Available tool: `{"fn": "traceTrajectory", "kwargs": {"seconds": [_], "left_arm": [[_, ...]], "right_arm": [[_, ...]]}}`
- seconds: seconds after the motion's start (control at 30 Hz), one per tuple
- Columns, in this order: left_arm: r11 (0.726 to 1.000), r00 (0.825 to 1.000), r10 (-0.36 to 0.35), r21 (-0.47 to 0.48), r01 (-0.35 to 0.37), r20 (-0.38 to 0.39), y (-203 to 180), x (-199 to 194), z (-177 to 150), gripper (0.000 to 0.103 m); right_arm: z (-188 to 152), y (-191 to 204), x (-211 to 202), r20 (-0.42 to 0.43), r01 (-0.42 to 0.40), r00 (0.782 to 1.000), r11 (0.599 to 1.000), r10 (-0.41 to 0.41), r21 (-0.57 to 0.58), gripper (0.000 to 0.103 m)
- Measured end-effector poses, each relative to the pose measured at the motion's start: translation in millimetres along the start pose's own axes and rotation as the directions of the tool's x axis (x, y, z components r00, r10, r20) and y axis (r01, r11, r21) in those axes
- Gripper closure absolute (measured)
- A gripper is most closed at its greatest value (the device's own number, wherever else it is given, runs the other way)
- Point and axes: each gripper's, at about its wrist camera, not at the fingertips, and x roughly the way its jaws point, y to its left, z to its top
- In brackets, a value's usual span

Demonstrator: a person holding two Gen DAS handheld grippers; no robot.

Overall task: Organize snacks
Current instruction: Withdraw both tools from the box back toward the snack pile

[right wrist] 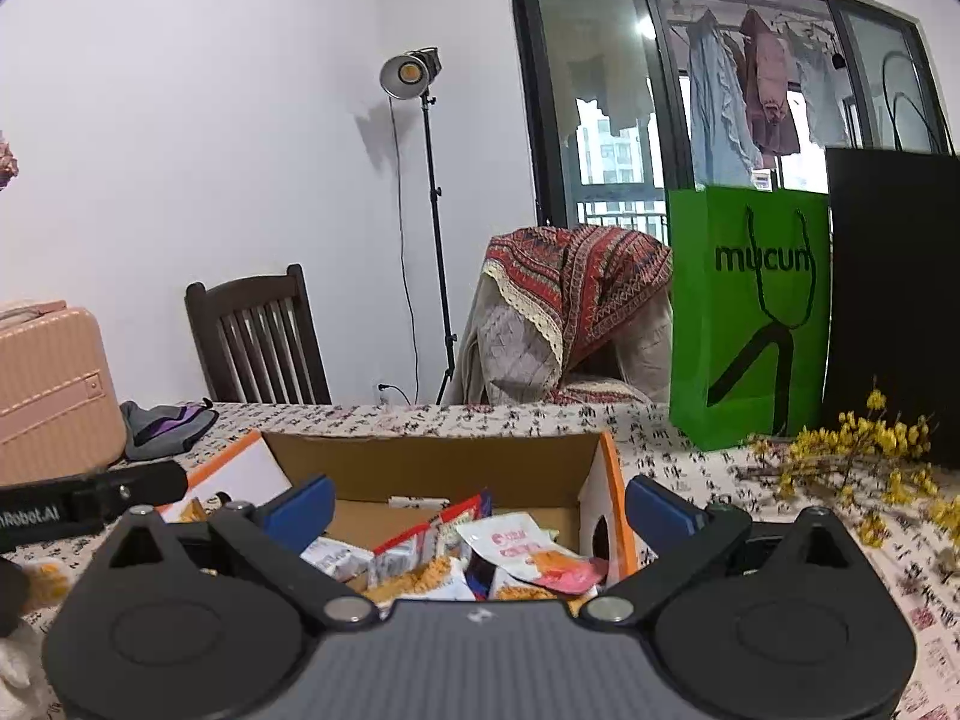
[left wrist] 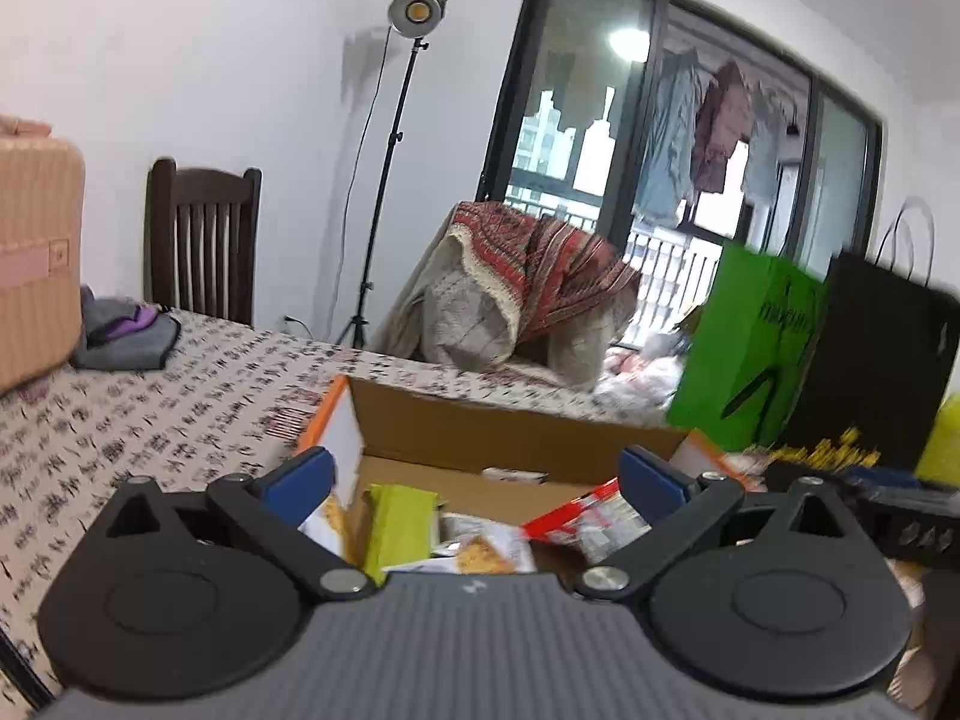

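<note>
An open cardboard box [left wrist: 510, 432] with orange-edged flaps stands on the patterned tablecloth; it also shows in the right wrist view [right wrist: 432, 468]. Several snack packets lie inside: a green packet [left wrist: 399, 525], a red and white packet [left wrist: 585, 516], a pink and white pouch [right wrist: 528, 546] and red-edged packets [right wrist: 420, 540]. My left gripper [left wrist: 477, 480] is open and empty, held just above the box's near side. My right gripper [right wrist: 480, 510] is open and empty over the box's near side. The left gripper's body shows at the left of the right wrist view [right wrist: 90, 498].
A green paper bag [right wrist: 750, 312] and a black bag [right wrist: 894, 300] stand at the back right. Yellow flower sprigs [right wrist: 852, 456] lie on the cloth at right. A pink case [right wrist: 48, 390] and grey cloth [right wrist: 162, 426] sit at left. Chairs stand behind the table.
</note>
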Motion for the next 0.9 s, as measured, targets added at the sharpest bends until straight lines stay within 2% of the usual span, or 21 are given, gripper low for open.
{"fn": "traceTrajectory", "kwargs": {"seconds": [0.13,0.27,0.53,0.73,0.8,0.9], "left_arm": [[0.999,1.0,0.017,-0.041,-0.017,0.012,1,-19,15,0.0],[0.998,0.999,0.015,-0.056,-0.017,-0.032,10,-34,19,0.0],[0.997,0.987,0.06,-0.031,-0.066,-0.146,45,-55,11,0.0],[0.994,0.982,0.107,0.008,-0.107,-0.154,66,-84,7,0.0],[0.989,0.975,0.147,0.044,-0.141,-0.168,68,-88,0,0.0],[0.977,0.954,0.209,0.1,-0.191,-0.216,69,-90,-15,0.0]], "right_arm": [[12,9,-16,0.006,0.022,1.0,1.0,-0.022,-0.006,0.0],[12,14,-35,-0.009,0.024,1.0,1.0,-0.024,-0.011,0.0],[-8,14,-58,-0.113,0.025,0.993,0.999,-0.022,0.026,0.0],[-30,25,-79,-0.165,0.01,0.986,1.0,-0.011,-0.007,0.0],[-41,27,-80,-0.188,0.005,0.982,1.0,-0.002,0.018,0.0],[-58,30,-77,-0.226,0.013,0.974,0.999,-0.001,0.048,0.0]]}}
